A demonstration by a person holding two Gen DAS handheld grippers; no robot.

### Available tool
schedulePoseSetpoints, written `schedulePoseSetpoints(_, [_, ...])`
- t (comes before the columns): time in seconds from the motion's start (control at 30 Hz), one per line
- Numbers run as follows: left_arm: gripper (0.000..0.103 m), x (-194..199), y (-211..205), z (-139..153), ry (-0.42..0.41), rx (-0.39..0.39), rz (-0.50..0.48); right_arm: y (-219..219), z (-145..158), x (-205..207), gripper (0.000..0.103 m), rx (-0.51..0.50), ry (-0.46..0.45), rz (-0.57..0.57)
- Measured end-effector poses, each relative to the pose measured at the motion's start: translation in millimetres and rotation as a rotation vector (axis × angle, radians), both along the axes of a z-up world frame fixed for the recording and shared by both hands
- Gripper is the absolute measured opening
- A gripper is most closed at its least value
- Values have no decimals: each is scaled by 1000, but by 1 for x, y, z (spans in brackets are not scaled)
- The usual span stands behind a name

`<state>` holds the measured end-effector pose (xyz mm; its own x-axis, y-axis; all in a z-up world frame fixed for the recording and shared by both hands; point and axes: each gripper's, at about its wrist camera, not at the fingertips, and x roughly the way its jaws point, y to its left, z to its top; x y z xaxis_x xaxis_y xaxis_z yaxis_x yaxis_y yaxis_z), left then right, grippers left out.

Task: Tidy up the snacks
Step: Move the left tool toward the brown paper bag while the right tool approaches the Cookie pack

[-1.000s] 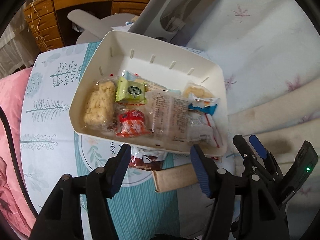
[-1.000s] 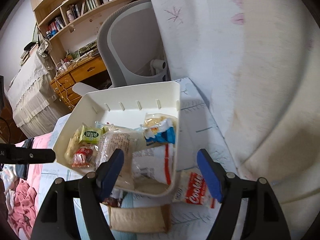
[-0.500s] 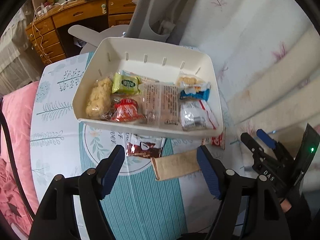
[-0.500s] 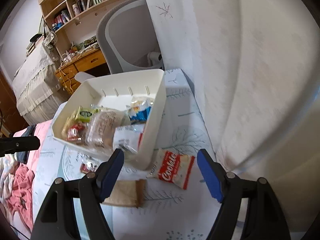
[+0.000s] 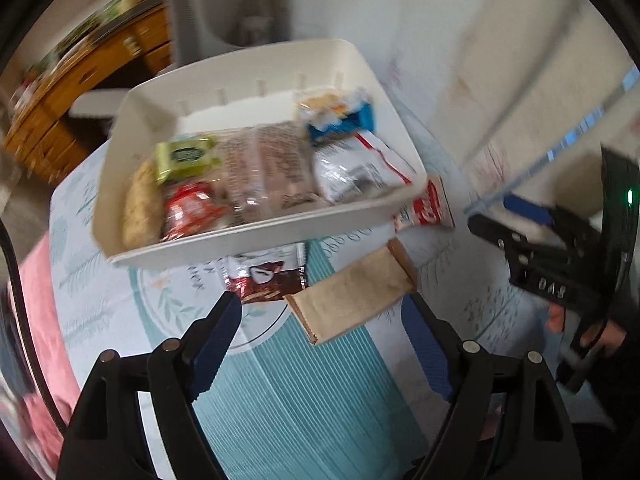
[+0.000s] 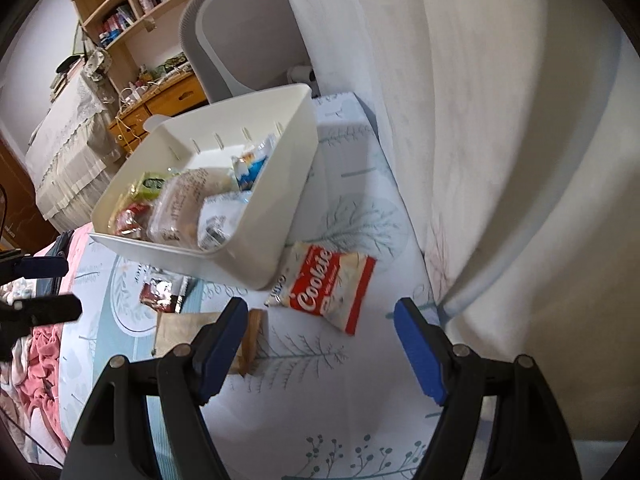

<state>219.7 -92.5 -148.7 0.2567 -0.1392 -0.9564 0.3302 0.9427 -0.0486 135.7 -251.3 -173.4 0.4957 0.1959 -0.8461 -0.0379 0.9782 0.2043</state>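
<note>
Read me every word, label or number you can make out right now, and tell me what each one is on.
"Cookie": white script on the red and white cookie packet lying on the tablecloth beside the white bin.
"DAS": seemingly, small and mirrored, on the right gripper in the left wrist view.
Green packet, clear wrapper, brown packet: print too blurred.
Paper packet: no text seen.

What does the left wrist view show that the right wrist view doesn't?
Left wrist only: the right gripper from the side, with fingers of the hand holding it, and the pale crispy bar at the bin's left end.

Right wrist only: the bookshelf, and the whole cookie pack lying clear of the bin; the left view shows just its end.

Both: the white bin of snacks, the chocolate pack, the brown packet and the grey chair. Both grippers are open and empty; the left gripper has just been opening.
</note>
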Motion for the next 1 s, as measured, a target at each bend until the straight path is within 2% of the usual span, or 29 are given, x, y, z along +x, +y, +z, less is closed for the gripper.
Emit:
schedulePoseSetpoints(0.23, [81, 4, -26, -40, 55, 23, -214, -1, -19, -3, 76, 0, 29, -85])
schedulePoseSetpoints(0.5, [81, 5, -47, -74, 68, 46, -429, 5, -35, 0, 76, 12, 36, -179])
schedulePoseSetpoints(0.83, [81, 1, -64, -103, 99, 67, -575, 11, -49, 5, 76, 9, 8, -236])
schedulePoseSetpoints(1.0, [81, -3, -70, -113, 67, 76, -607, 13, -54, 8, 76, -4, -2, -247])
